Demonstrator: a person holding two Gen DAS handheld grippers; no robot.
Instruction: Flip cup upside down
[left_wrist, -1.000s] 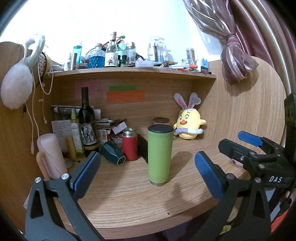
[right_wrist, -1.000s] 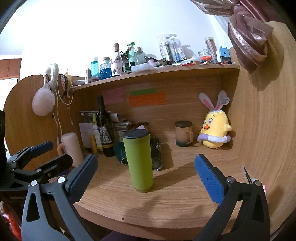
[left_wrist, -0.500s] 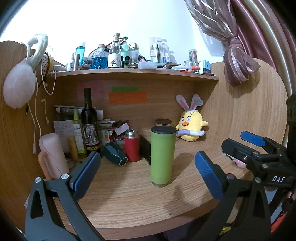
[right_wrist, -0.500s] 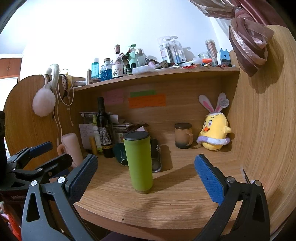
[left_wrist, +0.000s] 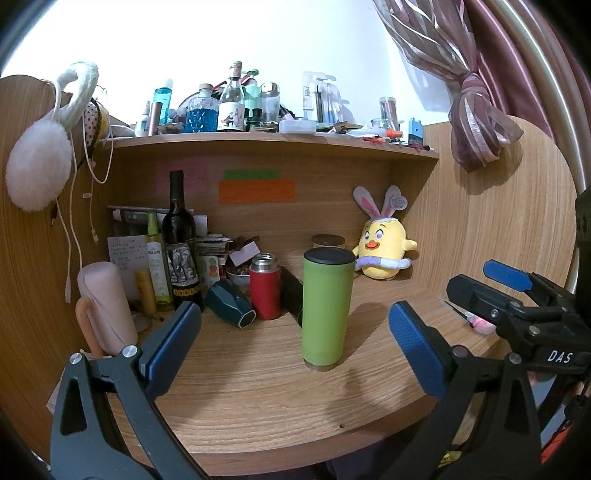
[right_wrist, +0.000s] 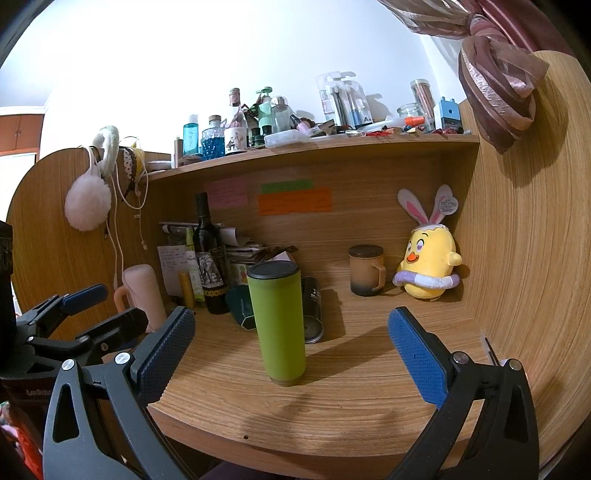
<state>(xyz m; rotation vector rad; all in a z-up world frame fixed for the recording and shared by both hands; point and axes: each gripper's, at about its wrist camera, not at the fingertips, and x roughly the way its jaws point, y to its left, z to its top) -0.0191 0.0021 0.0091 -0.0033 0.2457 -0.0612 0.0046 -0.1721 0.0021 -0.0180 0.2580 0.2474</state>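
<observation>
Green cup (left_wrist: 325, 308) (right_wrist: 277, 325): tall cylinder, black lid on top, pale band at the base; stands upright on the wooden surface (left_wrist: 258, 398) (right_wrist: 351, 413), near its front edge, touching neither tool.

Left tool (left_wrist: 294, 341): blue-padded fingers spread wide, holding nothing, the cup ahead between them. Also seen at the left edge of the right wrist view (right_wrist: 94, 306), likewise spread.

Right tool (right_wrist: 291, 345): fingers spread wide, holding nothing, cup ahead and left of centre. Seen at the right of the left wrist view (left_wrist: 480, 282); white lettering "DAS" on its body.

Behind the cup: red flask (left_wrist: 264, 286) with a metal cap; teal faceted cup (left_wrist: 231, 308) lying on its side; dark wine bottle (left_wrist: 180, 243), label showing an elephant, text too small to read; lidded brown mug (right_wrist: 366, 270); yellow chick plush (left_wrist: 384, 247) (right_wrist: 428, 266) with rabbit ears.

Back panel: pink, green and orange notes (right_wrist: 293, 202), writing illegible.

Upper shelf (right_wrist: 332, 142): crowded bottles and jars, labels unreadable.
</observation>
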